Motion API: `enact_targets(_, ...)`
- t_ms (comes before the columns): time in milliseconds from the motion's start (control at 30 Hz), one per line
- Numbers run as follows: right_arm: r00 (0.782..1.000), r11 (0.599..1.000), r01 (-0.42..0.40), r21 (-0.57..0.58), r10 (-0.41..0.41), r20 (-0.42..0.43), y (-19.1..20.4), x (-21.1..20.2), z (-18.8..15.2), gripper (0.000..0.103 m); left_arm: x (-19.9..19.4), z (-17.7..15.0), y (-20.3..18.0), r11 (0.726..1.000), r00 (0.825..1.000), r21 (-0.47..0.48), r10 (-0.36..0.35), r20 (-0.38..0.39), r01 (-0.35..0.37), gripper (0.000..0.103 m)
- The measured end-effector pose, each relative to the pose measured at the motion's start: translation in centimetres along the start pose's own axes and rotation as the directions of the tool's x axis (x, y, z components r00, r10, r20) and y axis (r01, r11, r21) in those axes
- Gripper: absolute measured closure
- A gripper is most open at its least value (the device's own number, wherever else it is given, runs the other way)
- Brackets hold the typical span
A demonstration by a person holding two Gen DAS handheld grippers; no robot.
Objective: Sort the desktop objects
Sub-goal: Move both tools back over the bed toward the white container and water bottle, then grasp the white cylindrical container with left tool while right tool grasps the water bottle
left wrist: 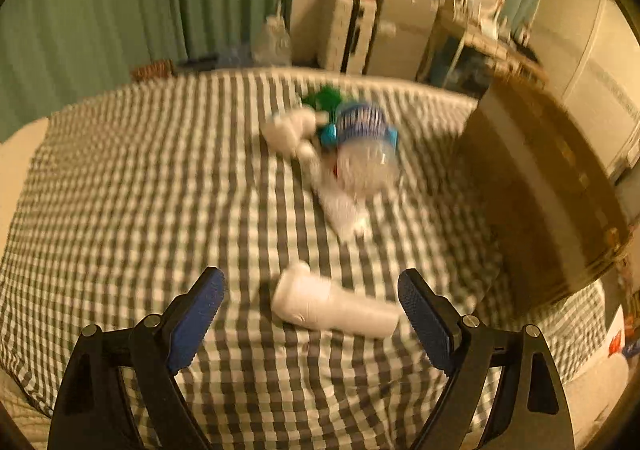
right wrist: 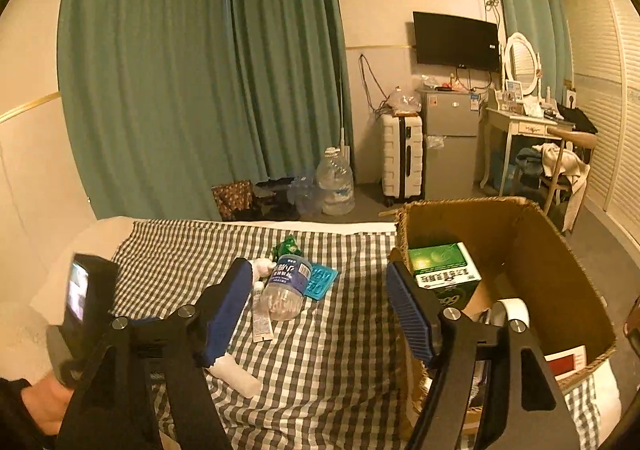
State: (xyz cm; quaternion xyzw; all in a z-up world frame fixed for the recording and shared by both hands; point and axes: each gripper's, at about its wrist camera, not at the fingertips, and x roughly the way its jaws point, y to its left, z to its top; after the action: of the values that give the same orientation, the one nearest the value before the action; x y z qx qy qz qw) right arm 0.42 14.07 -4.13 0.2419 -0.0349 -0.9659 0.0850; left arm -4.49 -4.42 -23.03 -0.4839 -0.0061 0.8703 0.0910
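Note:
A white handheld bottle-like object (left wrist: 336, 304) lies on the checked cloth (left wrist: 140, 190) between the fingers of my left gripper (left wrist: 311, 280), which is open and does not touch it. The same object shows under the right gripper's left finger (right wrist: 236, 374). Farther back lie a clear water bottle (left wrist: 366, 154) (right wrist: 286, 286), a white tube (right wrist: 262, 314), a teal tray (right wrist: 328, 276), a green wrapper (right wrist: 287, 246) and a small white item (right wrist: 264, 265). My right gripper (right wrist: 318, 268) is open and empty, beside the cardboard box (right wrist: 560, 270).
The box holds a green carton (right wrist: 440, 266), a tape roll (right wrist: 514, 310) and a red-and-white item (right wrist: 568, 364). A hand (right wrist: 44, 406) holds the left gripper's body (right wrist: 86, 290). Beyond the bed stand a water jug (right wrist: 335, 182), a suitcase (right wrist: 402, 158) and a dressing table (right wrist: 520, 122).

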Motion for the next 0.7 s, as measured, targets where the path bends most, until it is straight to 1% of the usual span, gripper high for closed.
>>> enact_targets(100, 1.000, 1.000, 0.001, -0.017, -0.001, -0.028, 0.1, 1.5, -0.6, 0.032, 2.9, -0.5, -0.3, 0.999, 0.993, 0.005, -0.038, -0.112, 0.039, 0.012)
enact_targets(167, 0.999, 1.000, -0.006, -0.018, 0.005, -0.040, 0.1, 2.4, -0.8, 0.032, 4.0, -0.9, -0.7, 0.999, 0.988, 0.014, -0.041, -0.150, 0.044, 0.012)
enact_targets(267, 0.998, 1.000, -0.024, -0.008, 0.023, -0.062, 0.1, 3.6, -1.0, 0.031, 4.4, -1.0, -1.2, 0.996, 0.983, 0.036, -0.074, -0.169, 0.081, 0.012)
enact_targets(300, 0.997, 0.999, -0.032, -0.003, 0.032, -0.069, 0.1, 4.1, -1.0, 0.029, 4.7, -1.2, -1.5, 0.995, 0.980, 0.048, -0.079, -0.181, 0.089, 0.010)
enact_targets(333, 0.995, 0.999, -0.050, 0.011, 0.051, -0.084, 0.0, 4.6, -0.9, 0.027, 5.1, -1.2, -1.7, 0.995, 0.979, 0.056, -0.075, -0.189, 0.087, 0.007)
enact_targets(400, 0.993, 0.996, -0.076, 0.044, 0.079, -0.090, -0.1, 5.4, -0.4, 0.027, 5.9, -1.7, -1.6, 0.996, 0.975, 0.049, -0.067, -0.214, 0.079, 0.007)
enact_targets(467, 0.993, 0.995, -0.081, 0.063, 0.086, -0.087, -0.2, 6.3, 0.0, 0.025, 6.6, -1.9, -1.5, 0.995, 0.967, 0.036, -0.084, -0.241, 0.096, 0.005)
enact_targets(567, 0.992, 0.996, -0.074, 0.047, 0.079, -0.099, 0.6, 8.0, 0.2, 0.024, 7.2, -1.8, -1.5, 0.992, 0.964, 0.018, -0.115, -0.241, 0.122, 0.004)
enact_targets(633, 0.989, 0.997, -0.075, 0.026, 0.078, -0.124, 1.5, 9.6, -0.1, 0.024, 7.8, -1.5, -1.3, 0.990, 0.959, 0.000, -0.136, -0.248, 0.140, 0.003)
enact_targets(700, 0.987, 0.997, -0.077, 0.001, 0.076, -0.144, 2.3, 10.7, -0.5, 0.024, 8.7, -1.5, -1.1, 0.991, 0.953, -0.019, -0.133, -0.272, 0.133, 0.003)
